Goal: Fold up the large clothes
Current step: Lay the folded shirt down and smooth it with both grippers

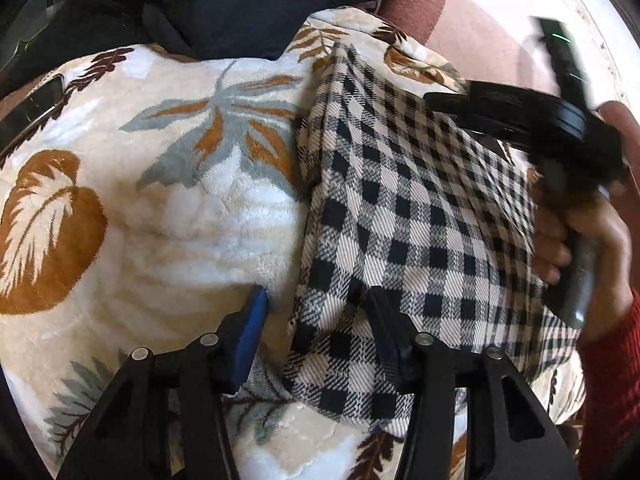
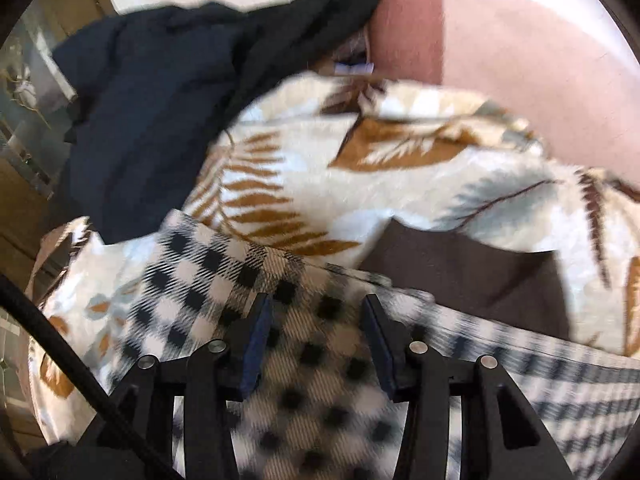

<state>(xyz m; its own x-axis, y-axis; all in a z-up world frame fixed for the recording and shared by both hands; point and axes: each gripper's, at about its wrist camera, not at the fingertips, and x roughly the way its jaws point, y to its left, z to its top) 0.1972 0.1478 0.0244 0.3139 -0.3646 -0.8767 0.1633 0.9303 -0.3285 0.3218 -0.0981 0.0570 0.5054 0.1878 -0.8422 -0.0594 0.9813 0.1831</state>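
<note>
The left gripper point(image 1: 316, 312) points forward and down over the bed, its two fingers spread wide apart. The blue-padded finger point(image 1: 250, 336) rests against the leaf-print blanket point(image 1: 168, 208), while the other finger lies on the near corner of the checked shirt point(image 1: 404, 216); nothing is pinched between them.

In the left wrist view, the right gripper point(image 1: 520, 120) comes in from the right edge, held by a hand point(image 1: 588, 240) in a red sleeve point(image 1: 612, 380). It sits just above the far right side of the checked shirt, blurred, so its grip cannot be told from there. The right wrist view shows its fingers point(image 2: 256, 340) parted, hovering low over the checked shirt point(image 2: 304, 380), which fills the gap below them. That view is smeared, and whether the tips touch the cloth is unclear.

The checked shirt lies folded into a long strip across the leaf-print blanket, running from the left gripper toward the far right. A dark navy garment point(image 1: 224, 4) is heaped at the far edge of the blanket, partly overlapping it. Beyond it sits a pink cushioned seat point(image 2: 520, 52). A brown patch of fabric point(image 2: 472, 280) shows beside the shirt in the right wrist view.
</note>
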